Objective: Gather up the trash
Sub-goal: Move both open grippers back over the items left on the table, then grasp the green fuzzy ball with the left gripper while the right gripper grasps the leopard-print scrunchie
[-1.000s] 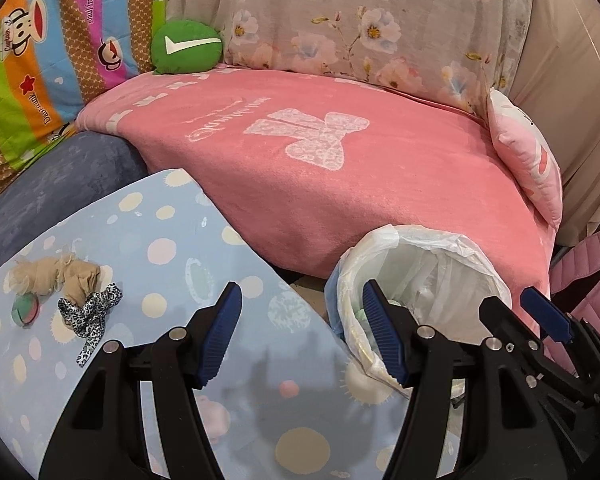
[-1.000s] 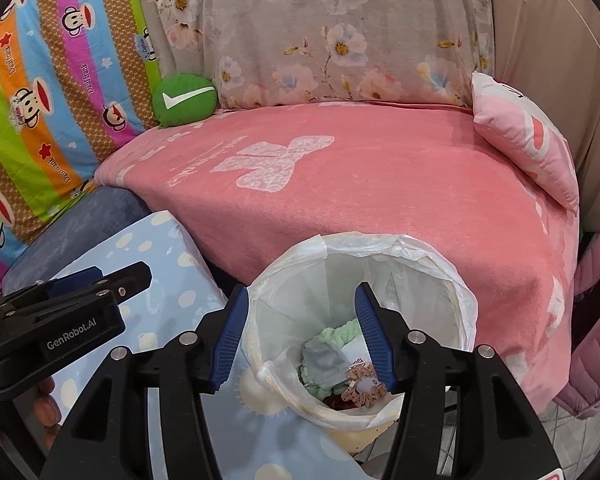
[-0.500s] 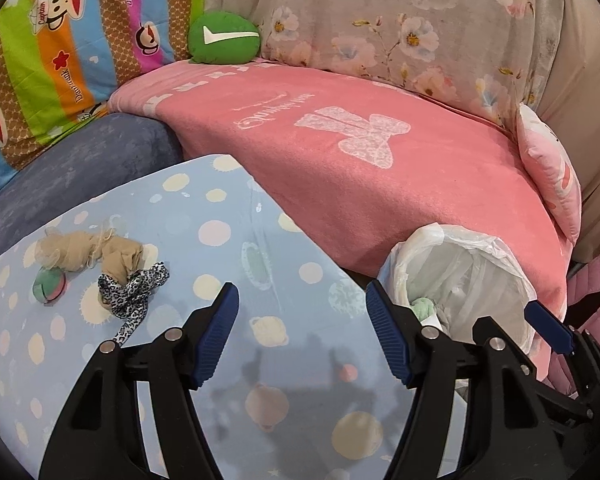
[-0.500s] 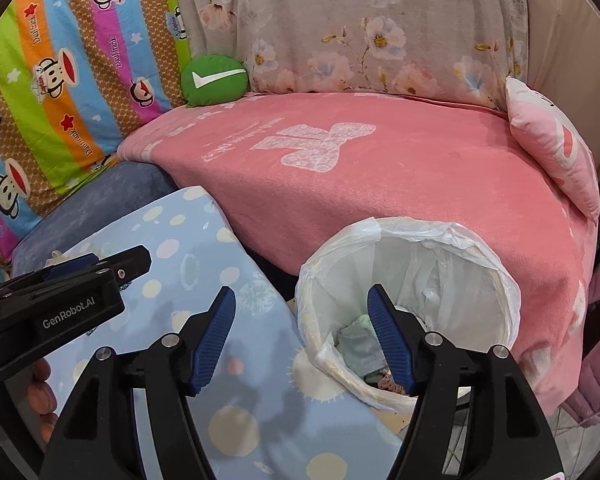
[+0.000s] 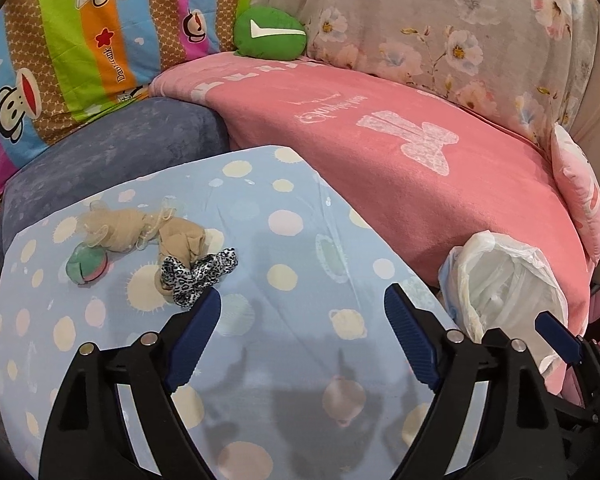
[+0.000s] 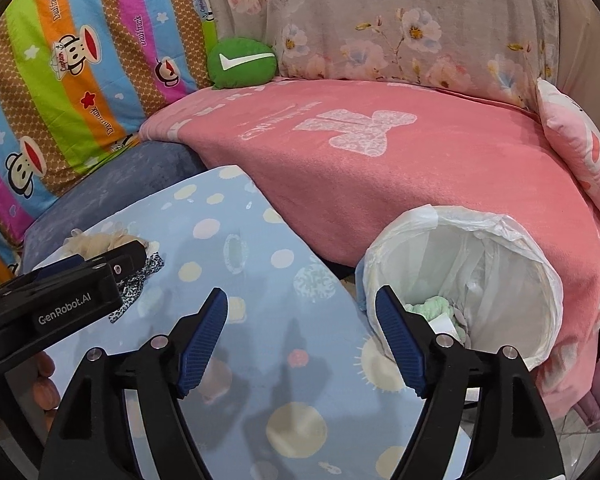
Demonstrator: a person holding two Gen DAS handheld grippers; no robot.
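**Both grippers hang empty over the dotted desk**

The left gripper (image 5: 302, 334) tilts down toward the desk (image 5: 284, 248), its fingers (image 5: 196, 336) spreading wider with nothing between them. Just past the left fingertip lies a leopard-print scrunchie (image 5: 198, 274), touching a beige stocking (image 5: 140, 228); a small ball (image 5: 87, 266) sits further left. The right gripper (image 6: 300, 338) points down likewise, its fingers opening and empty. Its right finger overlaps the rim of the bin (image 6: 500, 248), which stands off the desk's right edge against a pink blanket (image 6: 380, 168).
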